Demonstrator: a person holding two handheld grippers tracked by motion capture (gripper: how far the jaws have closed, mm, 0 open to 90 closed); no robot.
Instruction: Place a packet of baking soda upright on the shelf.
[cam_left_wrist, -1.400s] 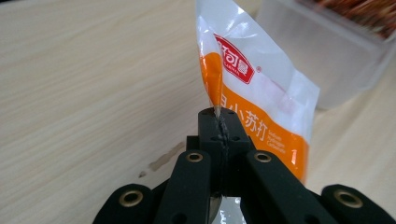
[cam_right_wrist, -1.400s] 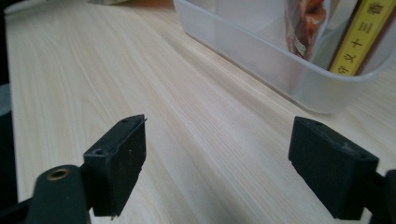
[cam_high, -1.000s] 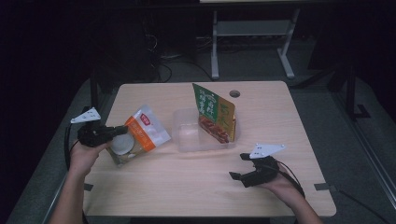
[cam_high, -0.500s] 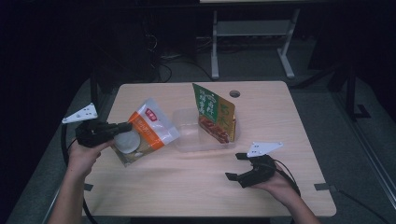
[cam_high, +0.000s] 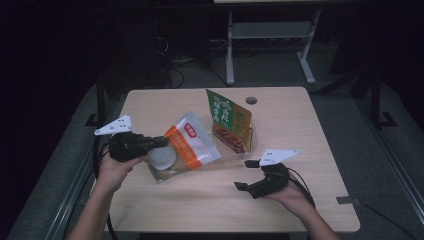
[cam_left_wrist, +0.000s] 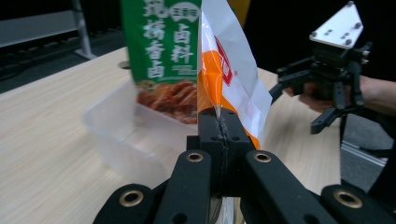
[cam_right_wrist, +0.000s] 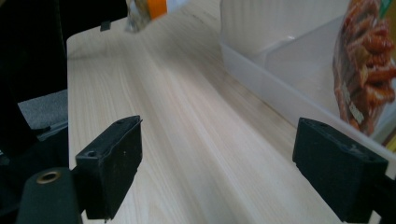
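Note:
My left gripper (cam_high: 161, 142) is shut on the edge of an orange and white snack bag (cam_high: 186, 145), which hangs lifted above the table at the left. In the left gripper view the closed jaws pinch the bag's seam (cam_left_wrist: 217, 109). A green and orange seasoning bag (cam_high: 229, 120) stands upright in a clear plastic container (cam_left_wrist: 126, 140) at the table's middle. My right gripper (cam_high: 248, 175) stands open near the front right, holding nothing; its fingers (cam_right_wrist: 112, 163) frame bare wood just before the container (cam_right_wrist: 289, 70).
The wooden table (cam_high: 300, 150) has a round cable hole (cam_high: 251, 100) near its far edge. A metal stand (cam_high: 270, 45) stands on the dark floor behind it. A strip of grey tape (cam_high: 347, 200) lies at the front right corner.
My left gripper has lifted the orange and white bag and carried it right, toward the container. The right gripper has barely moved.

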